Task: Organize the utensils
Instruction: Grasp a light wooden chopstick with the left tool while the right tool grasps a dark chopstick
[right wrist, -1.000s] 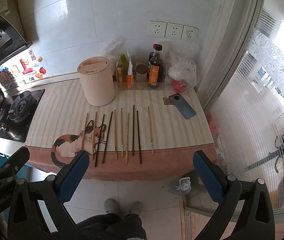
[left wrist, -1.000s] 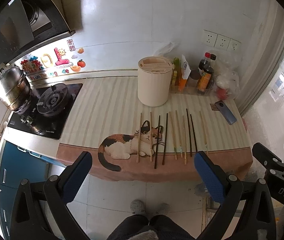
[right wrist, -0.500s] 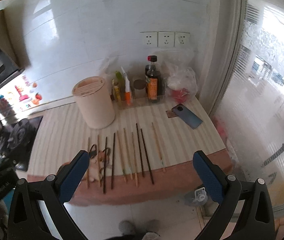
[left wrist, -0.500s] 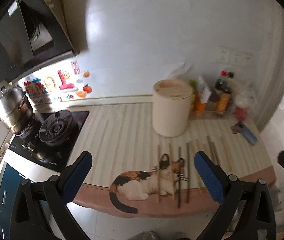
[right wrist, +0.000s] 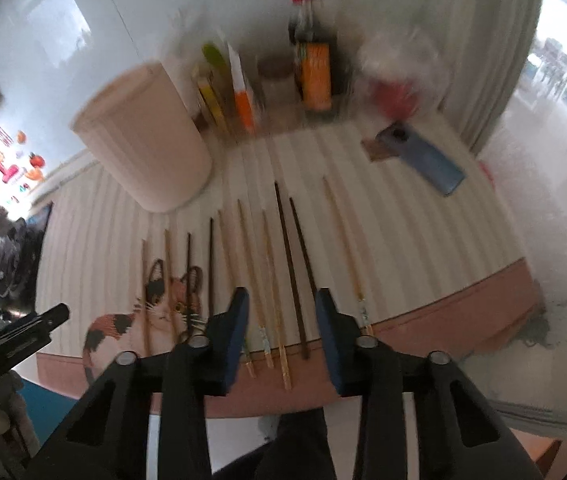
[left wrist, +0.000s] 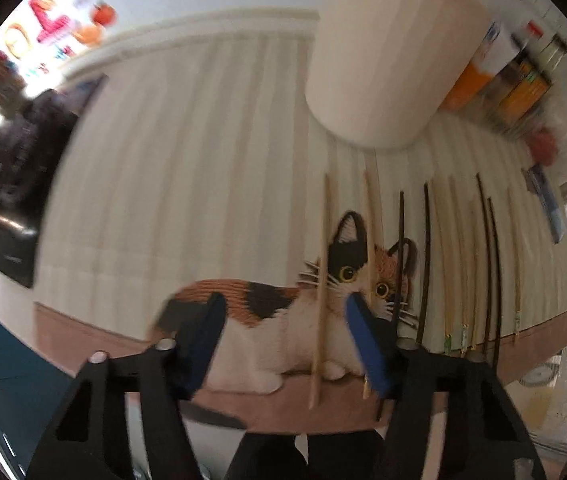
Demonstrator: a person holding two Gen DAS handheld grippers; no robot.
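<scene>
Several chopsticks, light and dark, lie side by side on a striped mat with a cat picture [left wrist: 259, 300]. A cream cylindrical holder [left wrist: 379, 60] [right wrist: 143, 140] stands behind them. My left gripper [left wrist: 283, 328] hovers low over the cat. Its jaws are closing, with the leftmost light chopstick [left wrist: 323, 256] between the blue pads but untouched. My right gripper [right wrist: 283, 324] hangs over the near ends of the middle sticks. Its jaws are closing too, with a dark chopstick [right wrist: 287, 240] and light ones in the gap, none pressed.
A gas stove [left wrist: 7, 168] sits at the counter's left. Sauce bottles [right wrist: 315, 68] and packets stand behind the holder, with a blue phone [right wrist: 423, 160] at the right. The counter's front edge runs just under both grippers. A window is at the right.
Both grippers have dropped from high above the floor to just over the chopsticks at the counter's front. Their jaws have narrowed from wide open.
</scene>
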